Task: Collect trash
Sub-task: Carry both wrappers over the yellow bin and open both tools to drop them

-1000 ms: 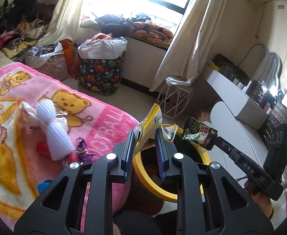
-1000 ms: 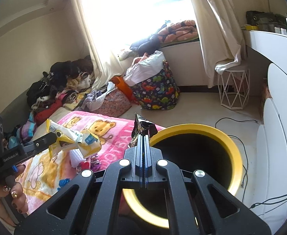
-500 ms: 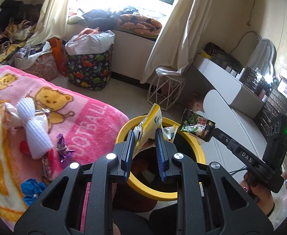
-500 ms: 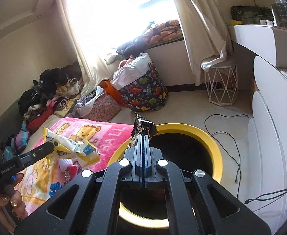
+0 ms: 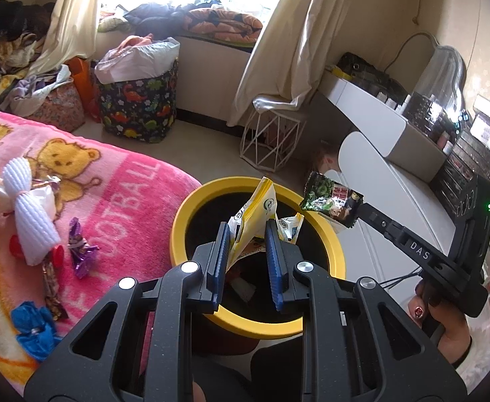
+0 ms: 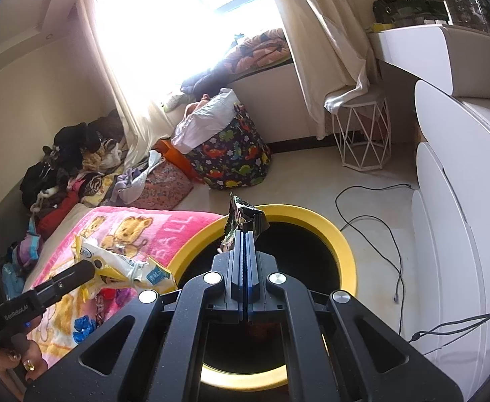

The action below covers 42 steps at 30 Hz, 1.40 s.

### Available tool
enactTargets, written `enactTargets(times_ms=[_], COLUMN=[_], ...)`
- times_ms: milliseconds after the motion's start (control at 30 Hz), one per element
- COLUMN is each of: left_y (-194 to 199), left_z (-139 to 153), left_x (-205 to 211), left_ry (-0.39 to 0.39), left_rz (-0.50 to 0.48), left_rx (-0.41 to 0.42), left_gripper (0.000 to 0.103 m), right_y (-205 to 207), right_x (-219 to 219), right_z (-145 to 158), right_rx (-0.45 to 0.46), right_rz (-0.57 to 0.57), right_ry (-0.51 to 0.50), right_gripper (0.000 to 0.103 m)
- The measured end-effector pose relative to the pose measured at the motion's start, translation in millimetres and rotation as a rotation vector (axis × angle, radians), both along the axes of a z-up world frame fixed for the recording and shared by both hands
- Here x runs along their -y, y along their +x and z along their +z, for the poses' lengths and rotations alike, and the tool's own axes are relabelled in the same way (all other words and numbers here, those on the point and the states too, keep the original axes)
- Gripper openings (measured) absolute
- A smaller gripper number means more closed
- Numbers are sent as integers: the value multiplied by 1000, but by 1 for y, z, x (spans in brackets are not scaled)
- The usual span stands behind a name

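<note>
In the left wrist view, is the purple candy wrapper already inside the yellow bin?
No, the purple candy wrapper lies on the pink blanket, beside the yellow bin, not in it.

My left tongs (image 5: 246, 234) are matte black with blue ribbed pads and silver screws. My right tongs (image 6: 245, 234) match, with white "DAS" lettering on the arm and a green light on the body. My nails are dark, with gold decoration.
</note>
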<state>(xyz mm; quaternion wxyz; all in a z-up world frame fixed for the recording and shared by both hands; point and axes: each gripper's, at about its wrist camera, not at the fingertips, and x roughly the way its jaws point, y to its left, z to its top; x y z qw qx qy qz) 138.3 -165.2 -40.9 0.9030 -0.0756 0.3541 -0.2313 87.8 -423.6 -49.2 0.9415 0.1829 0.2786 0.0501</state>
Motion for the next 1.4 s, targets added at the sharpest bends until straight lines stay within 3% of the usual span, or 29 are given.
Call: enactTargets(times_ms=[667,767,867,900,967,1033,1100,1400], left_y=[24,29,34,34,33,30,27,18], left_z=[-48,-52,-54,-54,-51,-49,-43,-22], left_x=[30,33,28,26,20,16,10,-14], left_ry=[101,105,89,84,67,62,46,13], left_rz=[-37,-29,-6,1,22,41,54,119], left_rx=[-80,-91,-112,-113,-105,-97,-85,-35], left_gripper=[16,18,50,62,73,92,92,92], right_y=[17,19,19,19,18,18,16,12], right_x=[10,11,17,19,17,15,13,2], right_z=[-35,-40,-46,-47,-48,-47,-46,-34], right_rx=[-98,-116,-143,-141,-146,-144,-139,-100], right_rz=[6,6,-33,-34,-36,-36,-37,-38], right_ry=[31,42,65,77,65,50,50,6], right_gripper=[2,6,54,54,54,57,62,69])
